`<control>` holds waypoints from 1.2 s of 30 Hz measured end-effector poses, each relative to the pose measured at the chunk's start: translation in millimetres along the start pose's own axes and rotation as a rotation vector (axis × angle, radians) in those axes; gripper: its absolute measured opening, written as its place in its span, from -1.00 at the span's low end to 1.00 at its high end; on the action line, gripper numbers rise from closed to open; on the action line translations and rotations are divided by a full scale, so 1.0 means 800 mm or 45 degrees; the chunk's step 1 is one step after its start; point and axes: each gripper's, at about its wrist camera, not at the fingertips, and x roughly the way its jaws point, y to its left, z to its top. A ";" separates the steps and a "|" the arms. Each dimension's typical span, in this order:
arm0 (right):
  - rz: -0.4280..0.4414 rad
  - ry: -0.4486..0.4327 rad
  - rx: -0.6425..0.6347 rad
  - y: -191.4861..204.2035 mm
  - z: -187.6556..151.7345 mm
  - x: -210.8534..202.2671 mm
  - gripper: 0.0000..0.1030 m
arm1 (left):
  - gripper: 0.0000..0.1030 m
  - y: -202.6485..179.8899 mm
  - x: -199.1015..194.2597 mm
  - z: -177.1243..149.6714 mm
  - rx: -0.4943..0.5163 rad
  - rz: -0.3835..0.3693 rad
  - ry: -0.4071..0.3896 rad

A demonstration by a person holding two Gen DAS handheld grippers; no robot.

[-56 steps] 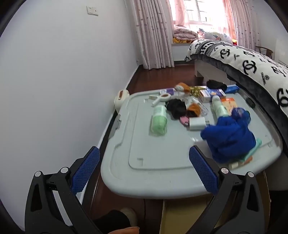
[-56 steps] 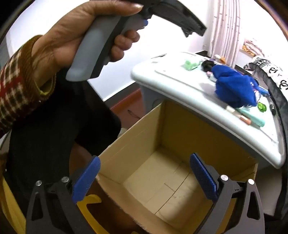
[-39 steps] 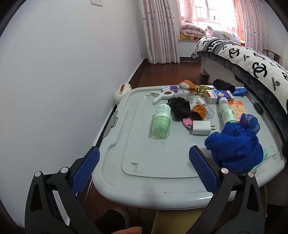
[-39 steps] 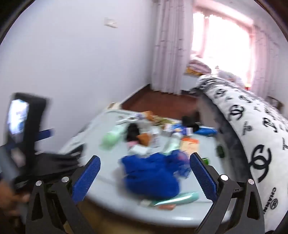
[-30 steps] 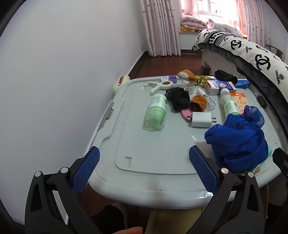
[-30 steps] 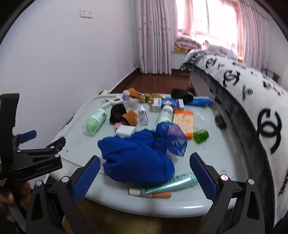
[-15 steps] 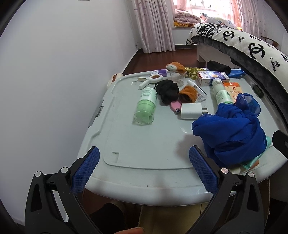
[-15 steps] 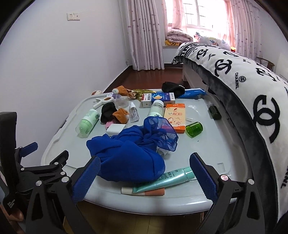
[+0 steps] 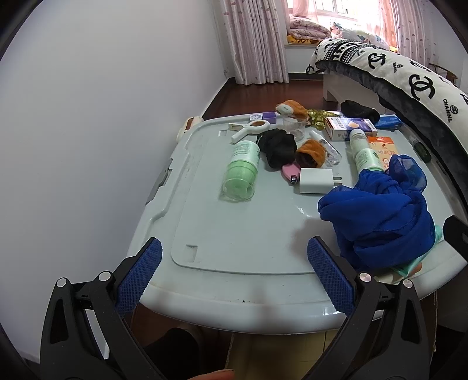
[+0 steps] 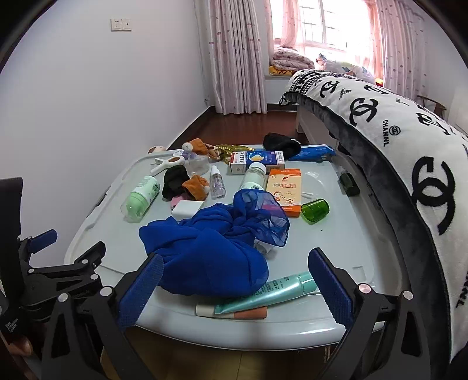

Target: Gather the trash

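Right wrist: green cup (image 10: 315, 210) empty, on its side.

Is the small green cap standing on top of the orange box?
No, the green cap lies on its side on the grey lid, just right of the orange box.

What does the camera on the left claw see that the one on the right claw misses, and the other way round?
Only the left view shows the purple case clearly. Only the right view shows the green cap, the teal tube in full and the wall switch. Both show the blue cloth, green bottle, white charger and grey lid, each claw open.
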 end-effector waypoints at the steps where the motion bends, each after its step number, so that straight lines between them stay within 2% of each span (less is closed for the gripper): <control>1: -0.001 -0.001 0.001 0.000 0.000 0.000 0.90 | 0.89 0.001 0.000 0.000 0.000 -0.001 0.001; 36: -0.014 0.000 -0.039 0.008 -0.001 0.000 0.90 | 0.89 0.003 0.001 0.001 -0.004 -0.010 0.006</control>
